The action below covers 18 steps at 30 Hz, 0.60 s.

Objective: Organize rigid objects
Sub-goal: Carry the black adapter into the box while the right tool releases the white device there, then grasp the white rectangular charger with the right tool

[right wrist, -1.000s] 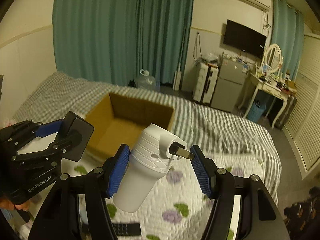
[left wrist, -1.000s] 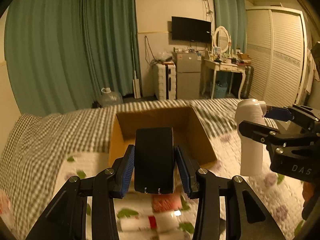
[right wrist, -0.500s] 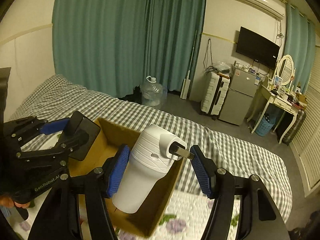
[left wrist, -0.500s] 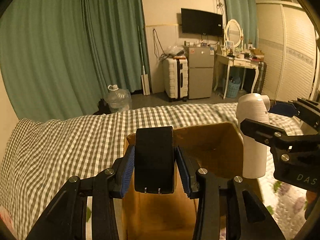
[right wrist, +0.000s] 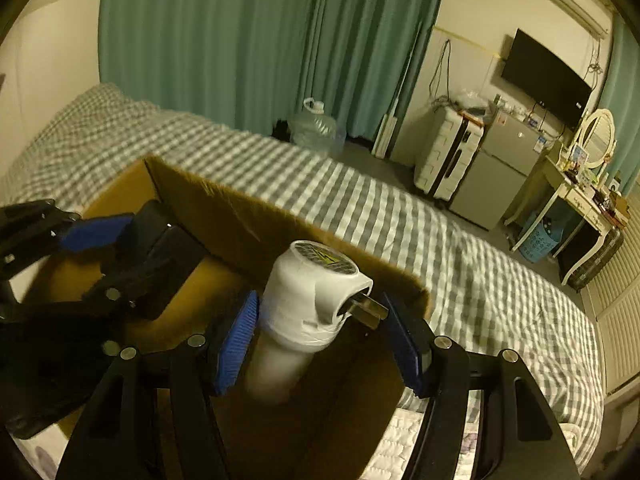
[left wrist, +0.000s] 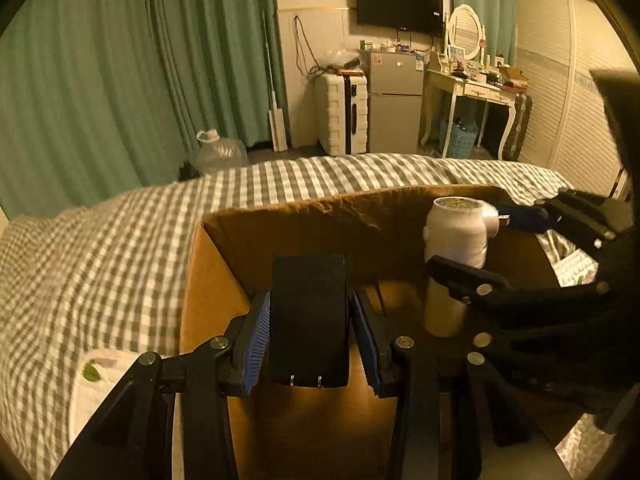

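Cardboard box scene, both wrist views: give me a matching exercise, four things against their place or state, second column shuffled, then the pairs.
Things:
1. flat black rectangular block
2. white cylindrical plastic device with a metal plug
3. open brown cardboard box
4. clear plastic water jug

Places or states:
A. on the floor by the green curtain
B. clamped in the left gripper
C. resting on the checked bedspread
D. clamped in the right gripper

Pairs: 1-B, 2-D, 3-C, 4-A
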Each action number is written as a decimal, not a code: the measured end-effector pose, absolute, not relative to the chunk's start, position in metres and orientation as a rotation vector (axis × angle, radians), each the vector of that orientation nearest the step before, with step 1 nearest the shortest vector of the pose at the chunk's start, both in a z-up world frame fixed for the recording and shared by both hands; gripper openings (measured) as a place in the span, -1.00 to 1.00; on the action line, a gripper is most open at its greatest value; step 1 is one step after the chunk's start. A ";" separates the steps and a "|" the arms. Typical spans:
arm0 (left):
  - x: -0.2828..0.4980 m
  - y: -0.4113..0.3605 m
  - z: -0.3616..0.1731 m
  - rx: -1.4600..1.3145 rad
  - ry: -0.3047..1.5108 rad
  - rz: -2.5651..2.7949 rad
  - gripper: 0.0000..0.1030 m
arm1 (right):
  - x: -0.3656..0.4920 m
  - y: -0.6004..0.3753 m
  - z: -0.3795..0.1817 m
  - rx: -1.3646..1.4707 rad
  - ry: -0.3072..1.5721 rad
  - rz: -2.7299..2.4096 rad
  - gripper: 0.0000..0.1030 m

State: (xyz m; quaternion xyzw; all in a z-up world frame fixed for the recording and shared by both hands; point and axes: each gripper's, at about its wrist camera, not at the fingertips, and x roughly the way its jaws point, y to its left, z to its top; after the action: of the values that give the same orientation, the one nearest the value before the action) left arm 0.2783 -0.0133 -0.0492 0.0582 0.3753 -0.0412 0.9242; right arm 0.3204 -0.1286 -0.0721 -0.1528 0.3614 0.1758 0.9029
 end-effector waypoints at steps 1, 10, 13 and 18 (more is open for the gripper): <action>0.277 -0.014 -0.049 0.124 0.761 -0.084 -0.20 | 0.320 -0.129 -0.073 -0.320 0.748 0.361 0.21; 0.213 -0.015 0.011 0.142 0.596 -0.088 0.20 | 0.286 -0.153 -0.034 -0.243 0.715 0.341 0.66; 0.194 -0.016 0.026 0.147 0.582 -0.071 0.23 | 0.258 -0.168 -0.012 -0.226 0.665 0.301 0.74; 0.150 -0.010 0.038 0.124 0.570 -0.046 0.32 | 0.190 -0.195 0.017 -0.162 0.570 0.282 0.87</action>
State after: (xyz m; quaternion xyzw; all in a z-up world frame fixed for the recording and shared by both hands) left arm 0.1502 -0.0105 0.0380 0.0609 0.2808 -0.0227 0.9575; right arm 0.1898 -0.1955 0.0174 -0.0798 0.2800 0.1385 0.9466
